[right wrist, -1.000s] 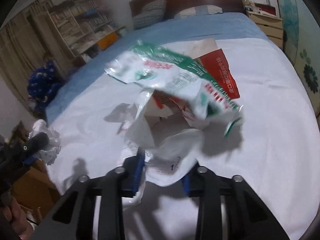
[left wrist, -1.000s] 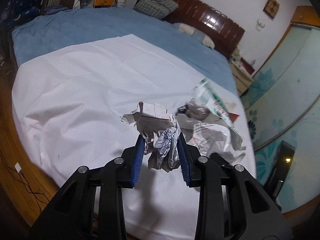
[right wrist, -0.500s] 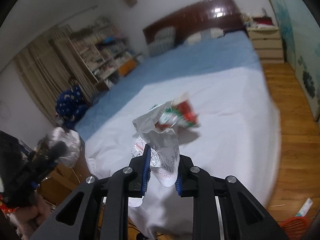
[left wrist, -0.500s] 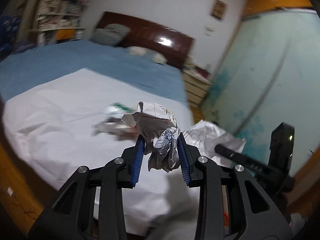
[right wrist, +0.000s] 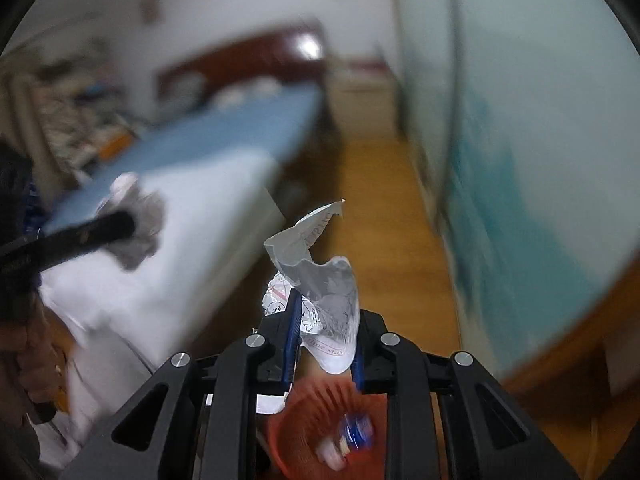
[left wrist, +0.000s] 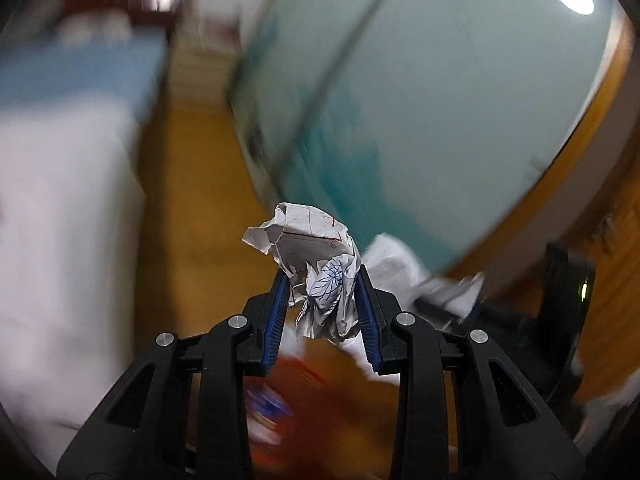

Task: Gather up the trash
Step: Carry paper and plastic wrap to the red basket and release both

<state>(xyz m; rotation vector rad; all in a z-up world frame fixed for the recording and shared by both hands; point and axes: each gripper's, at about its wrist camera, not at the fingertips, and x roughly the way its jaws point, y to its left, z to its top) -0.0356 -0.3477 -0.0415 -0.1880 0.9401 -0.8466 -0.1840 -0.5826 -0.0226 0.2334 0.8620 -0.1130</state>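
My left gripper (left wrist: 321, 292) is shut on a crumpled ball of paper (left wrist: 320, 264) with blue ink lines. My right gripper (right wrist: 325, 320) is shut on a crumpled clear plastic wrapper (right wrist: 320, 280) with printed text. An orange-red slatted trash basket (right wrist: 320, 424) sits on the floor just below the right gripper, with some blue and white trash inside. It shows as a blurred red patch in the left wrist view (left wrist: 296, 396). The right gripper and its wrapper (left wrist: 404, 268) appear at the right of the left wrist view. The left gripper with its paper (right wrist: 136, 216) appears at the left of the right wrist view.
The bed with its white sheet (right wrist: 160, 264) and blue cover (right wrist: 224, 132) is on the left. A wooden floor (right wrist: 384, 216) runs between the bed and pale teal wardrobe doors (right wrist: 540, 120) on the right. Both views are motion-blurred.
Both grippers have swung away from the bed toward the floor, still holding their trash. The trash basket has come into view below them.
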